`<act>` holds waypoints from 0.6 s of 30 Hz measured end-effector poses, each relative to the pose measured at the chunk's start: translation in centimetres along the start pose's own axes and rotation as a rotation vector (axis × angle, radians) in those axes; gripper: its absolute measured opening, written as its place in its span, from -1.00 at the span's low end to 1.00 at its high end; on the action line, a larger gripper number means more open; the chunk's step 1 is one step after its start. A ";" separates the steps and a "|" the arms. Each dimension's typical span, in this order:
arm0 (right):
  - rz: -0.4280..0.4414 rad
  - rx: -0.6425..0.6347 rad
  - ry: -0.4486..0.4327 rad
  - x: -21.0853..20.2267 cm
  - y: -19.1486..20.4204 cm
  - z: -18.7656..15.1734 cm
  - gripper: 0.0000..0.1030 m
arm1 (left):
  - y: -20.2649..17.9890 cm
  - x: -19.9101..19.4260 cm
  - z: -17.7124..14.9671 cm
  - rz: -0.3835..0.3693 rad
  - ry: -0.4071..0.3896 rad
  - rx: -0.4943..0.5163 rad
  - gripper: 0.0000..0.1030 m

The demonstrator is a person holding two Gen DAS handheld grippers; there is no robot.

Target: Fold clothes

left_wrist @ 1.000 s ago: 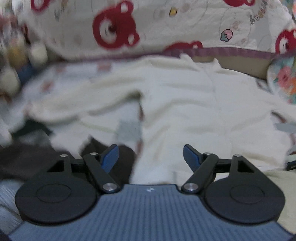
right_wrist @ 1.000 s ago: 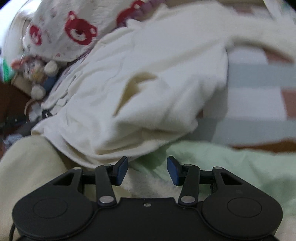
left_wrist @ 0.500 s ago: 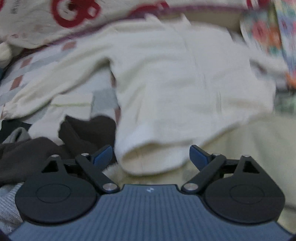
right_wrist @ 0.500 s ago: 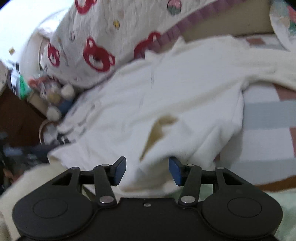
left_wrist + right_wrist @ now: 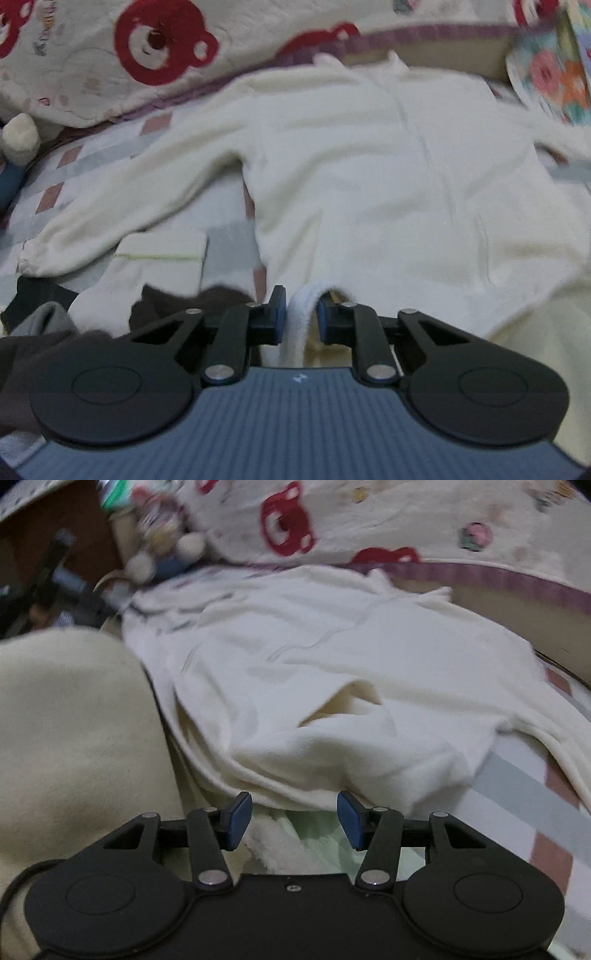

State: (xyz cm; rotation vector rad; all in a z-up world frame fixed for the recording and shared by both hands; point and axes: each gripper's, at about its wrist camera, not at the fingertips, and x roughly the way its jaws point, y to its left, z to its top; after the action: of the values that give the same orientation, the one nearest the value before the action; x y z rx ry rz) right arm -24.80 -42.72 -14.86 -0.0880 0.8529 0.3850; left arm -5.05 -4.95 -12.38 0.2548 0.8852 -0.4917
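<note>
A cream long-sleeved fleece garment [image 5: 388,177] lies spread on the bed, collar at the far side, one sleeve [image 5: 122,195] stretched to the left. My left gripper [image 5: 302,314] is shut on the garment's near hem, which bunches up between the blue pads. In the right wrist view the same garment [image 5: 314,686] lies rumpled. My right gripper [image 5: 294,818] is open just short of its near hem, with nothing between the pads.
A bear-print quilt [image 5: 147,48] lies along the far side. Dark clothes [image 5: 55,332] and a folded white item [image 5: 159,258] lie at the left. A soft toy [image 5: 162,542] sits far left. A cream blanket [image 5: 66,738] bulges at my right gripper's left. The bedsheet [image 5: 535,805] is checked.
My left gripper has moved in onto the hem and shut on it. My right gripper has shifted along the near hem and stays open.
</note>
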 end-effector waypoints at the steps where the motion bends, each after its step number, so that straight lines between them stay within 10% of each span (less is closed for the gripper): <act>1: 0.003 -0.024 0.004 0.5 0.1 0.3 0.09 | 0.5 0.2 0.1 -0.011 -0.025 -0.050 -0.67; 5: 0.091 -0.054 0.042 2.4 -1.0 1.7 -0.19 | 2.6 1.3 -0.8 -0.077 -0.048 -0.246 -0.66; 6: 0.101 -0.048 0.058 2.8 -1.4 2.0 -0.72 | 2.7 1.1 -1.1 -0.080 -0.062 -0.260 -0.66; 7: 0.111 -0.043 0.074 3.1 -1.8 2.4 -0.82 | 2.9 0.8 -1.4 -0.087 -0.082 -0.272 -0.66; 11: 0.106 0.049 0.040 3.2 -3.5 3.6 -0.85 | 2.8 0.3 -1.7 -0.075 -0.129 -0.276 -0.66; 18: 0.008 0.266 -0.106 3.2 -7.7 6.6 -0.86 | 2.4 3.3 -1.4 0.060 0.039 -0.274 -0.62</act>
State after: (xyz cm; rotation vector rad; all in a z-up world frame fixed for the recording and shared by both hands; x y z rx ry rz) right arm -15.35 -47.42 -13.45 0.1807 0.7928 0.2787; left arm -2.99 -3.38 -15.83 0.0404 0.9692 -0.3060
